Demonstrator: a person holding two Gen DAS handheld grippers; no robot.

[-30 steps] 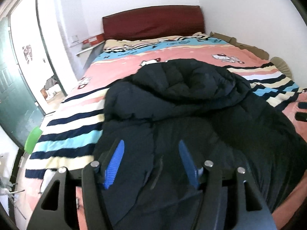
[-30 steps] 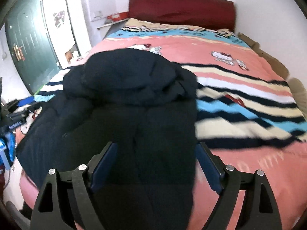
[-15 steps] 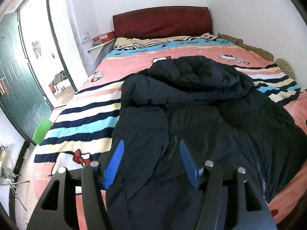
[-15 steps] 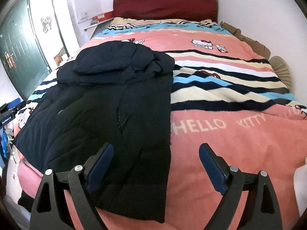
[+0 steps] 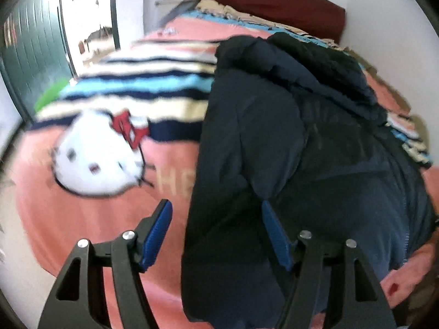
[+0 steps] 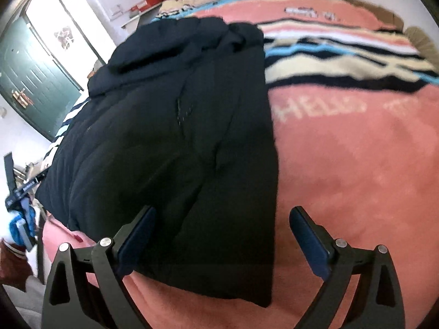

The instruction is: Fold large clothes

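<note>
**Hand-held grippers poised at the jacket's near hem, one at each side edge**

Left wrist view: left hand-held gripper (image 5: pixel 216 227) has its jaws spread, just been opening, nothing pinched. Large dark navy padded jacket (image 5: pixel 296 142) lies on the bed's pink striped cartoon-cat blanket (image 5: pixel 90 216), long axis running away from the camera, hood end far, hem end near. The jacket's left side edge passes between the blue pads (image 5: pixel 157 230): one pad over bare blanket, the other over fabric. Gripper pitched steeply down at that lower corner. Frame blurred.

Right wrist view: right hand-held gripper (image 6: pixel 222 235) also spread wide, jaws just been opening, no cloth between the pads as a grip. Same jacket (image 6: pixel 175 137) fills the left and centre; its right side edge and hem corner sit between the fingers, one finger over jacket, the other over pink blanket (image 6: pixel 356 164). Also tilted down.

Judgement: each hand is nearest its own hem corner; the coming move likely turns on closing on those two corners and carrying the hem toward the hood.
</note>
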